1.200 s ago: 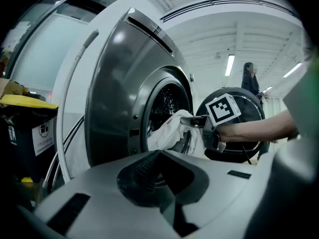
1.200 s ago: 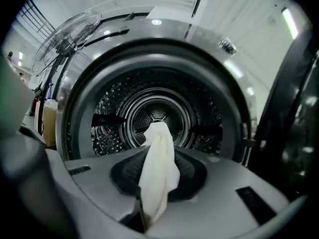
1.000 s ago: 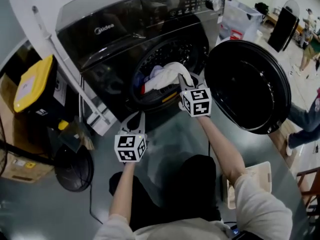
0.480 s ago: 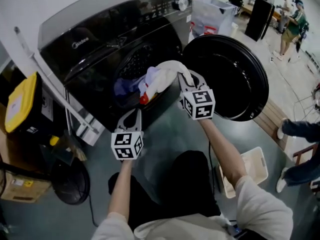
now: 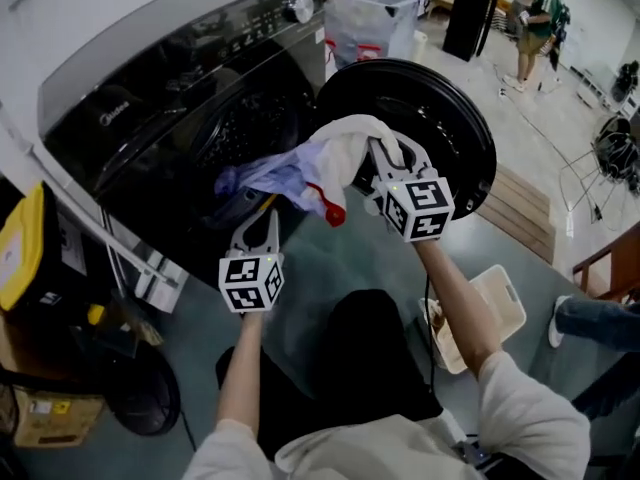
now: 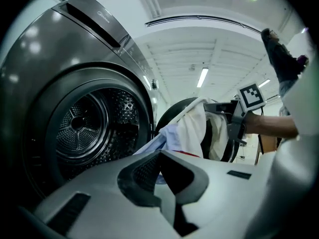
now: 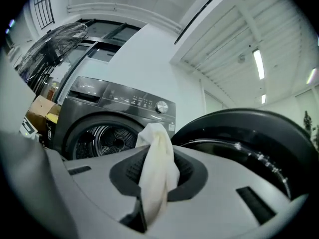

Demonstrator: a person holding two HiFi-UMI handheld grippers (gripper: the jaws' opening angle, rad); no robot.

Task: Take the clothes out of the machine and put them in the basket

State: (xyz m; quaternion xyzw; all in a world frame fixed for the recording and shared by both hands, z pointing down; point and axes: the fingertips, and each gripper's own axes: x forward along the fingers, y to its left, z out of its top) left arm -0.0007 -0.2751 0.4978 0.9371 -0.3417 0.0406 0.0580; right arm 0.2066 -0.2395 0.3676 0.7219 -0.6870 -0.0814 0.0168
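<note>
A black front-loading washing machine (image 5: 150, 88) stands with its round door (image 5: 440, 108) swung open to the right. My right gripper (image 5: 386, 152) is shut on a white garment (image 5: 350, 136), held in front of the opening. A lavender piece (image 5: 270, 176) with a red bit hangs from the garment back toward the drum (image 6: 79, 128). In the right gripper view the white cloth (image 7: 157, 168) is pinched between the jaws. My left gripper (image 5: 269, 218) is lower and to the left, below the hanging clothes, shut with nothing in it. A beige basket (image 5: 510, 303) sits on the floor at the right.
A yellow-lidded black bin (image 5: 20, 253), a floor fan (image 5: 140, 393) and a cardboard box (image 5: 40, 418) crowd the left side. A plastic-lined bin (image 5: 365, 18) stands behind the door. People (image 5: 535, 18) stand at the far right, near a wooden pallet (image 5: 520, 208).
My right gripper has pulled the white garment up and out of the drum, dragging the lavender piece with it. The left gripper rose slightly. The head view swung toward the right.
</note>
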